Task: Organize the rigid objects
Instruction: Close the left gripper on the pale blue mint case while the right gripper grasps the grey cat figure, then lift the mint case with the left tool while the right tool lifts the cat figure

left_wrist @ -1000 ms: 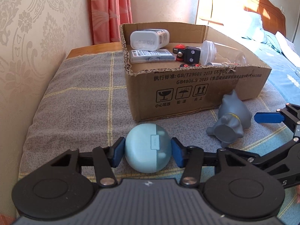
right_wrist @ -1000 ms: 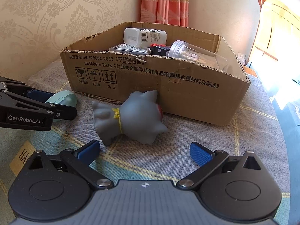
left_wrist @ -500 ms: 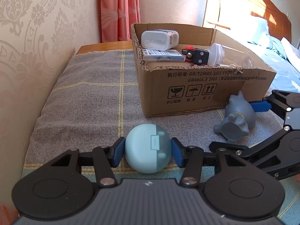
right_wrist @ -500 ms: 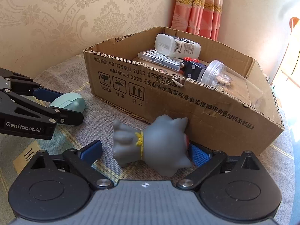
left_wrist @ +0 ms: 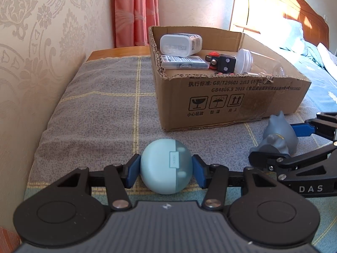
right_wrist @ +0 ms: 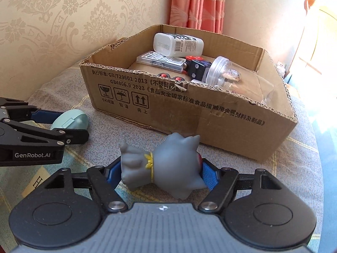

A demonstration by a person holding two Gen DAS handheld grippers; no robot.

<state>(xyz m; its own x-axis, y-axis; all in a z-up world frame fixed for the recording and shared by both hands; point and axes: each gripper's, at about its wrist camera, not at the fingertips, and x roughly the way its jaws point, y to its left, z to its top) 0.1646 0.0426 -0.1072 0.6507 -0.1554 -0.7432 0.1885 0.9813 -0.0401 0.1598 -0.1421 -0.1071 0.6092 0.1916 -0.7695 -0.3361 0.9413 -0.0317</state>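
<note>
My left gripper (left_wrist: pixel 166 171) is shut on a round light-blue earbud case (left_wrist: pixel 166 171), its pads on both sides, low over the grey checked cloth (left_wrist: pixel 109 109). It also shows in the right wrist view (right_wrist: pixel 69 122). My right gripper (right_wrist: pixel 162 175) is shut on a grey spiky toy figure (right_wrist: pixel 166 164) lying on its side, which also shows in the left wrist view (left_wrist: pixel 278 132). An open cardboard box (left_wrist: pixel 227 97) stands just beyond both, also in the right wrist view (right_wrist: pixel 189 105).
The box holds a white bottle (right_wrist: pixel 179 44), a flat clear case (right_wrist: pixel 162 60), a black and red block (right_wrist: pixel 195 67) and a clear plastic jar (right_wrist: pixel 231 73). A wallpapered wall (left_wrist: pixel 31 52) runs along the left. A bed (left_wrist: pixel 311 48) lies at the right.
My right gripper moved forward around the grey toy and shut on it. My left gripper kept its hold on the earbud case and drew back a little from the box.
</note>
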